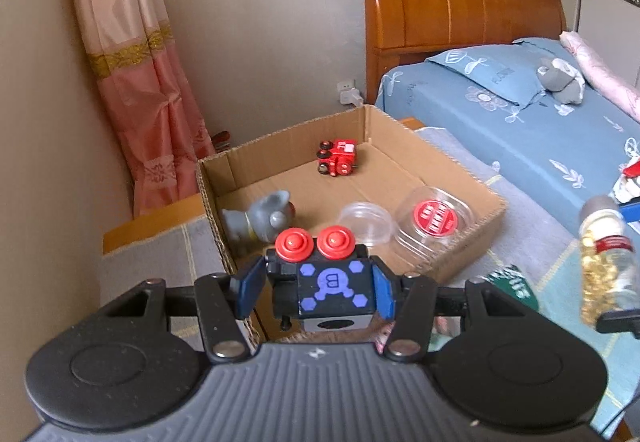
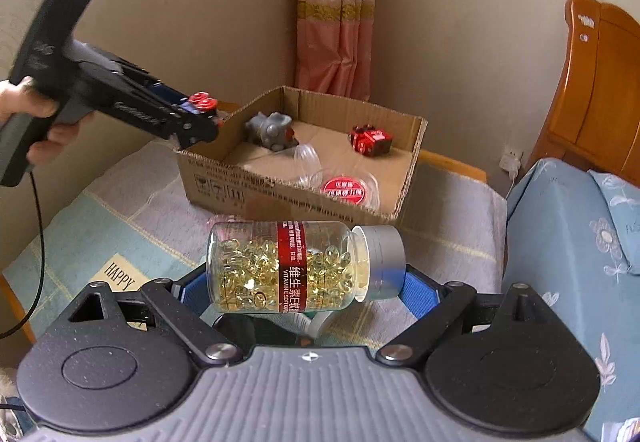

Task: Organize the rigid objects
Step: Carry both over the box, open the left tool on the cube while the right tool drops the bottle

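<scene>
Cardboard box (image 2: 288, 198), open-topped, sits on a checked cloth (image 2: 448, 202) and serves as the landmark; count inside it: 4 items. One grey toy animal (image 1: 262, 220) lies in the box's near-left corner as seen by the left wrist camera, one red toy vehicle (image 1: 338, 157) near the far wall, one clear plastic cup (image 1: 366, 224) on its side toward the front, one clear container with a red round label (image 1: 434, 220) just beside the cup. Left gripper (image 1: 316, 288) is pinching one black toy block, blue hexagon print, two red discs on top (image 1: 320, 242); it hangs at the box's near-left corner, at rim level. Right gripper (image 2: 308, 290) is clamped on one clear bottle of yellow capsules (image 2: 280, 266), red label band, silver cap, held lying sideways in front of the box's near wall, outside it.
</scene>
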Demonstrator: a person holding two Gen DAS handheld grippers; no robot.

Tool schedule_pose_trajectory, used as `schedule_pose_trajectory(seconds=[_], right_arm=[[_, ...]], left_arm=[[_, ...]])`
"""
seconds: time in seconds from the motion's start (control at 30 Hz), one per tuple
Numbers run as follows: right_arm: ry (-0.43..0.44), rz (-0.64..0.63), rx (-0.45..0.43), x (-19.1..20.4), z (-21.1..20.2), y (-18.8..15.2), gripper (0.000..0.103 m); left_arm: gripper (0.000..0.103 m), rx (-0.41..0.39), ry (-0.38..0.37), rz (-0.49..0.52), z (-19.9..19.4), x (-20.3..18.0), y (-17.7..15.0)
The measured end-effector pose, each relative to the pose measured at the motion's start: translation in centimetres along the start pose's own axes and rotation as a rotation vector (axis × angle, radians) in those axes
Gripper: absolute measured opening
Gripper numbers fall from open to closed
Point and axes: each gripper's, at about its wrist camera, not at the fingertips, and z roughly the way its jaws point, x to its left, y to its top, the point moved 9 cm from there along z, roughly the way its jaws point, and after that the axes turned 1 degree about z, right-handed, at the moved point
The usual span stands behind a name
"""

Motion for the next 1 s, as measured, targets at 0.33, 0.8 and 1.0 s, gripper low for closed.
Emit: schedule_pose_trajectory(seconds=[0.33,0.8,1.0], right_arm=[[-0.013,-0.025,-0.026,-0.2,-0.1,2.0,0.096],[-0.038,0.02,-0.021,-1.9,3.9,8.0,0.096],[-0.057,0.085,0.032,-2.7,7.7,10.6,0.096]], left_arm=[[0.092,-0.031,0.054,-0.024,0.5,1.4,-0.8],[0.097,-0.021,0.009,-0.086,-3.9,2.0,-4.2],[0.099,-0.055,0.021,-0.107,-5.0,2.9,-4.6]])
